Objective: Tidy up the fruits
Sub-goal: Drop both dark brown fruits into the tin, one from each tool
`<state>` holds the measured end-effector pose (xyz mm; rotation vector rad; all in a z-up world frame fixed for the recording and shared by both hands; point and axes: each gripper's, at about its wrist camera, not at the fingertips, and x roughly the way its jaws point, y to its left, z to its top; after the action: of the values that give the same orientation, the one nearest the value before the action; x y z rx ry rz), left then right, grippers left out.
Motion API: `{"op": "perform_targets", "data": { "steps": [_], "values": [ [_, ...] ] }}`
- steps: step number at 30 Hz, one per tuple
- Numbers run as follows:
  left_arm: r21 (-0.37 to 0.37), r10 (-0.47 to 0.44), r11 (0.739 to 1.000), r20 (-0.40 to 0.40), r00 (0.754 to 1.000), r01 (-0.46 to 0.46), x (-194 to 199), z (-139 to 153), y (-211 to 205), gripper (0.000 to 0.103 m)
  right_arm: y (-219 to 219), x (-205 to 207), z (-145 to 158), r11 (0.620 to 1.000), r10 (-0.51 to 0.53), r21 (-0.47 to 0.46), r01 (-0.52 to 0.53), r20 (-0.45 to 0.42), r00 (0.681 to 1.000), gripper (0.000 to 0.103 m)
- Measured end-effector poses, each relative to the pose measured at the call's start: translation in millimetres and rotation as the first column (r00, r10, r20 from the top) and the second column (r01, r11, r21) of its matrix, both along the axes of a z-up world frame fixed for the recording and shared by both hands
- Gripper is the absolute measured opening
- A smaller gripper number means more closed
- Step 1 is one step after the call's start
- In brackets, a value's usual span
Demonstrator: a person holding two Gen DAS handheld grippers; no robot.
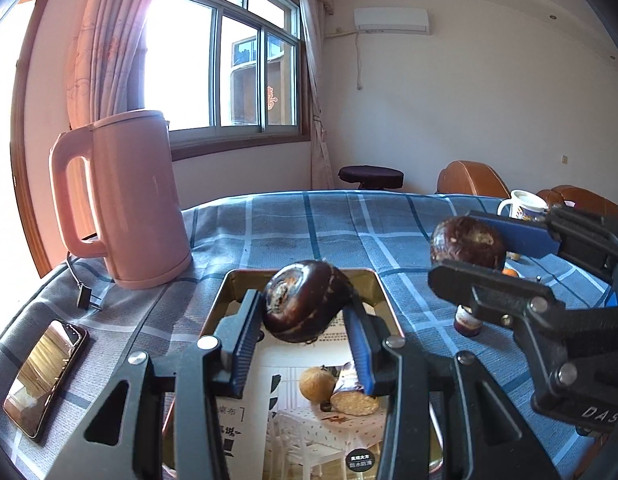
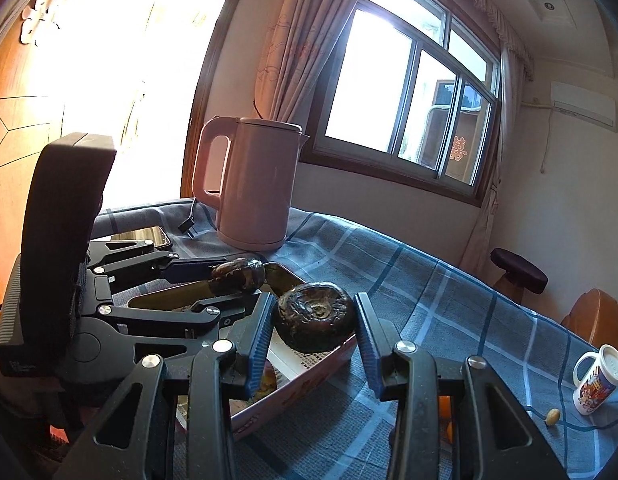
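A dark fruit point(image 1: 307, 302) is clamped between the pads of the left gripper point(image 1: 305, 320) above the tin tray point(image 1: 383, 300). A second dark fruit point(image 2: 315, 322) is clamped in the right gripper point(image 2: 315, 328) over the tray's edge. Beyond, a pink kettle point(image 1: 137, 200) stands on the checked cloth point(image 1: 329, 224).
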<state>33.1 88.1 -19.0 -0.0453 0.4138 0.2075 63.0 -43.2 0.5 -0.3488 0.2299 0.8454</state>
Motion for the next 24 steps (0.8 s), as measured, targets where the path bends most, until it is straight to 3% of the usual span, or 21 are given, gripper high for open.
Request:
{"op": "perform_targets", "data": {
  "steps": [24],
  "values": [
    [-0.055, 0.016, 0.998, -0.127, 0.992, -0.023, 9, -13, 36, 0.043, 44, 12, -30, 0.995, 0.033, -0.086, -0.043, -0.108, 0.994, 0.042]
  ]
}}
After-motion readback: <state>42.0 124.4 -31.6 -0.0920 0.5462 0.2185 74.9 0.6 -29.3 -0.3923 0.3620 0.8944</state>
